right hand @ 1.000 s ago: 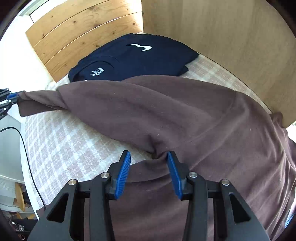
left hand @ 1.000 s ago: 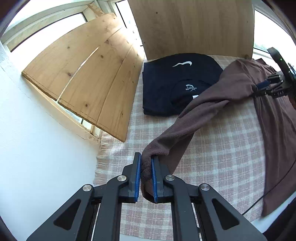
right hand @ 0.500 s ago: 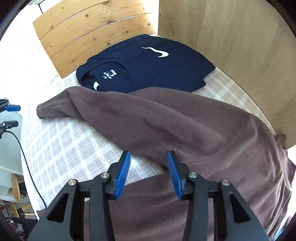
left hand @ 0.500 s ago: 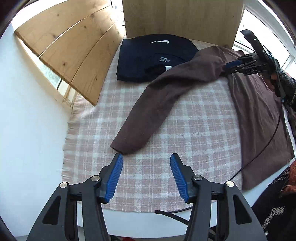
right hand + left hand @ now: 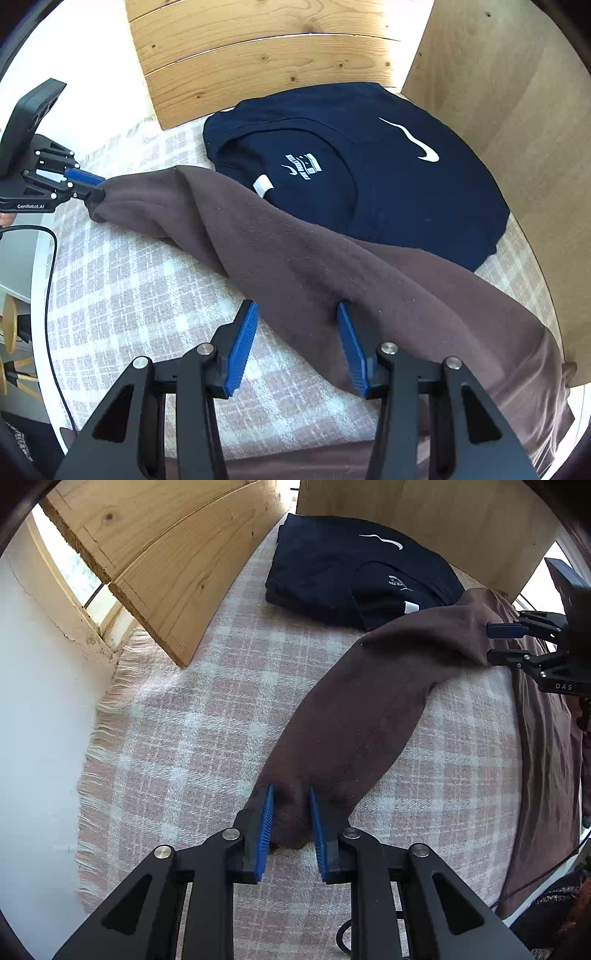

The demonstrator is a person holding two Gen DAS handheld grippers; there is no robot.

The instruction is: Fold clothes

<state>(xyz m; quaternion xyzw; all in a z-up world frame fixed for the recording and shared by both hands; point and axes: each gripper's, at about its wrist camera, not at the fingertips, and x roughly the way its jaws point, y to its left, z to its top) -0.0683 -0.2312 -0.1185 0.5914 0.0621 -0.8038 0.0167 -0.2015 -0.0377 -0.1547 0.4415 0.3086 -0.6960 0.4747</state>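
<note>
Sleeve cuff of brown sweater (image 5: 354, 716) between left gripper (image 5: 290, 825) fingers, half-closed, right gripper (image 5: 295, 343) fingers spread wide, straddling the sleeve.

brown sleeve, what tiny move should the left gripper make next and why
Probably close the left gripper on the cuff of the brown sleeve. Its blue pads already sit on either side of the cuff end, with cloth bunched between them and a gap still showing. The sleeve lies stretched out on the checked blanket, so it needs a firm grip before it can be folded in toward the body.
</note>
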